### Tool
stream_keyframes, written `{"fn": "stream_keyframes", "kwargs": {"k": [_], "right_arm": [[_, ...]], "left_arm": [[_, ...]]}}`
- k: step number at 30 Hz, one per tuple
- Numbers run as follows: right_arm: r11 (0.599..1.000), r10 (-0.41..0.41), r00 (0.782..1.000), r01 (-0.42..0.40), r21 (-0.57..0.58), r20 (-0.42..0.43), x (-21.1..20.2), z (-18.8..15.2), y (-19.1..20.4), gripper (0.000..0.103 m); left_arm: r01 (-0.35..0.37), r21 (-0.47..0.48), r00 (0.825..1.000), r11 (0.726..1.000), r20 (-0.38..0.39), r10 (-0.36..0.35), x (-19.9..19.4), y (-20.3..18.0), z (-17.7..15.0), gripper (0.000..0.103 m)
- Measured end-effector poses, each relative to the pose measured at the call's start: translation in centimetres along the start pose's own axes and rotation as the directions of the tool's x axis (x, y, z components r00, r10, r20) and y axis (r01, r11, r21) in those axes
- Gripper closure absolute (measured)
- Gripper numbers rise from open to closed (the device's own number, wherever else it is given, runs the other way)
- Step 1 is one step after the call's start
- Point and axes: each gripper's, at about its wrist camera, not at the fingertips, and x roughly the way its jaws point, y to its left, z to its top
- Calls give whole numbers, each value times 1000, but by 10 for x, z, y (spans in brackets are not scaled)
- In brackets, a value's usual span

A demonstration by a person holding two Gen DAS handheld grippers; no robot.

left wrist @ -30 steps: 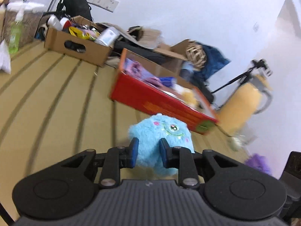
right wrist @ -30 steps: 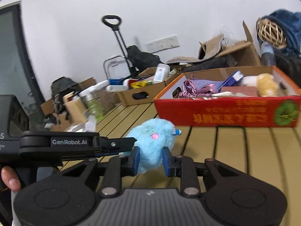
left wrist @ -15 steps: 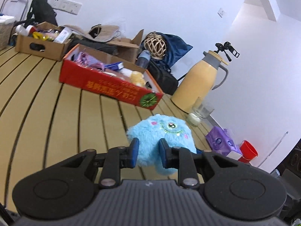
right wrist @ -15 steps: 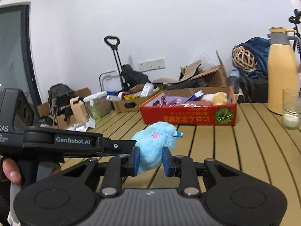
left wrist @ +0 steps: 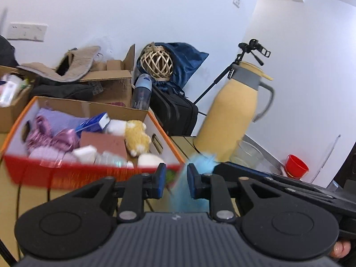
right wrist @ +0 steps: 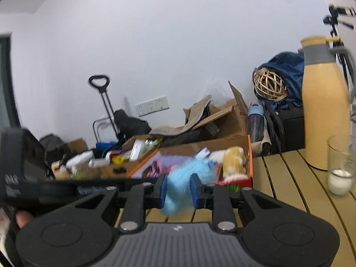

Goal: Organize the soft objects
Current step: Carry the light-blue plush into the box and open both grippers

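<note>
A fluffy blue plush toy [right wrist: 189,178] hangs off the table, gripped from two sides. My right gripper [right wrist: 179,187] has its blue pads pressed into the fur, jaws still closing. My left gripper [left wrist: 176,175] also has the blurred blue plush [left wrist: 189,191] between its closing jaws, bunched toward the right pad. Just ahead stands the red box [left wrist: 66,173] with an orange rim, holding a yellow plush [left wrist: 136,136], purple cloth [left wrist: 51,133] and other items. In the right wrist view the red box [right wrist: 250,155] sits right behind the toy.
A tall yellow thermos [left wrist: 231,115] and a glass [left wrist: 247,155] stand right of the box on the slatted wooden table [right wrist: 289,178]. A red cup [left wrist: 296,166] is farther right. Cardboard boxes, bags and a wicker ball [left wrist: 158,61] crowd the back wall.
Both grippers have risen with the blue plush and carried it toward the red box, which now looms close. The toy has left the tabletop and the views are blurred.
</note>
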Motion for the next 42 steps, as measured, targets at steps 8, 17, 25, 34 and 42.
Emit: {"fn": "stream_keyframes", "kwargs": {"k": [8, 17, 25, 34, 42], "right_arm": [[999, -41, 995, 39, -28, -91, 124, 27, -48, 90], [999, -10, 965, 19, 34, -264, 105, -8, -75, 52], [970, 82, 937, 3, 243, -339, 78, -58, -80, 47], [962, 91, 939, 3, 272, -331, 76, -73, -72, 68], [981, 78, 984, -48, 187, -158, 69, 1, -61, 68]], "left_arm": [[-125, 5, 991, 992, -40, 125, 77, 49, 27, 86], [-53, 4, 985, 999, -163, 53, 51, 53, -27, 48], [-17, -145, 963, 989, -269, -23, 46, 71, -67, 51], [20, -180, 964, 983, -256, -66, 39, 65, -69, 72], [48, -46, 997, 998, -50, -50, 30, 39, 19, 72]]}}
